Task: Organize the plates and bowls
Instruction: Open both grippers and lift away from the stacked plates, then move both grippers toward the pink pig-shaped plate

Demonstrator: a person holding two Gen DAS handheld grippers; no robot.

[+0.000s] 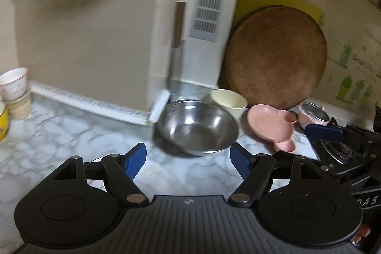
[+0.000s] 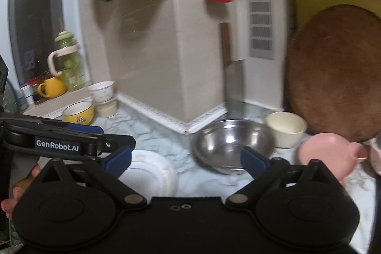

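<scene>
A steel bowl (image 1: 197,127) (image 2: 231,144) sits on the marble counter (image 1: 59,135) by the wall corner. Behind it stands a cream cup (image 1: 228,102) (image 2: 285,127), and to its right lies a pink plate with ears (image 1: 271,125) (image 2: 326,156). White plates (image 2: 152,173) lie stacked to the left of the steel bowl. My left gripper (image 1: 188,160) hangs open above the counter, short of the bowl, with nothing between its jaws. My right gripper (image 2: 185,162) is wide open and empty, its right finger in front of the bowl's rim.
A round wooden board (image 1: 276,58) and a yellow board lean on the back wall. A cleaver (image 2: 234,80) hangs at the corner. A yellow bowl (image 2: 79,112) and stacked white bowls (image 2: 102,89) stand at the far left. A gas stove (image 1: 340,149) lies to the right.
</scene>
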